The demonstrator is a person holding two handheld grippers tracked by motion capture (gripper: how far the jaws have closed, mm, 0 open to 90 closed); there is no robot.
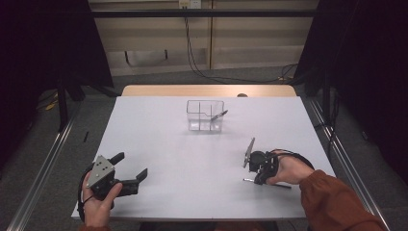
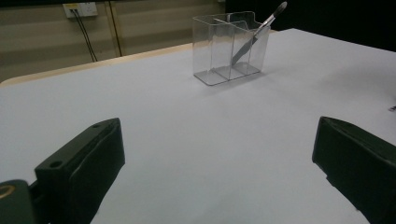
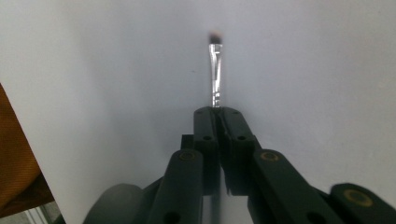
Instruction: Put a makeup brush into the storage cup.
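Near left corner of the white table (image 1: 159,144): left gripper (image 1: 131,170) held low in a hand (image 1: 98,204), grey three-cornered plate on top, jaws spread wide with nothing between, pointing right and slightly far. Seen along those same jaws in the left gripper view, left gripper (image 2: 215,154) released, bare tabletop (image 2: 196,140) between the two black jaws.

Far centre of the table: clear plastic organizer (image 1: 205,116), divided into compartments, standing upright and well apart from both grippers. Inside its right-hand compartment, one slim brush (image 1: 219,114) leaning, tip poking up over the right rim. Same organizer (image 2: 230,46) in the left gripper view, the leaning brush (image 2: 261,29) with its dark tip above the rim.

Near right: right gripper (image 1: 257,179) tipped down to the tabletop, held by a hand (image 1: 287,169) coming out of a rust-orange sleeve (image 1: 337,204). Clenched on a second thin brush (image 1: 267,183), lying flat on the table along the near right edge, handle running right under the hand, other end jutting left past the jaws. In the right gripper view, right gripper (image 3: 221,112) with jaws pressed together on the brush (image 3: 215,70), silver ferrule and small dark bristle tip sticking out beyond them over the white table surface.
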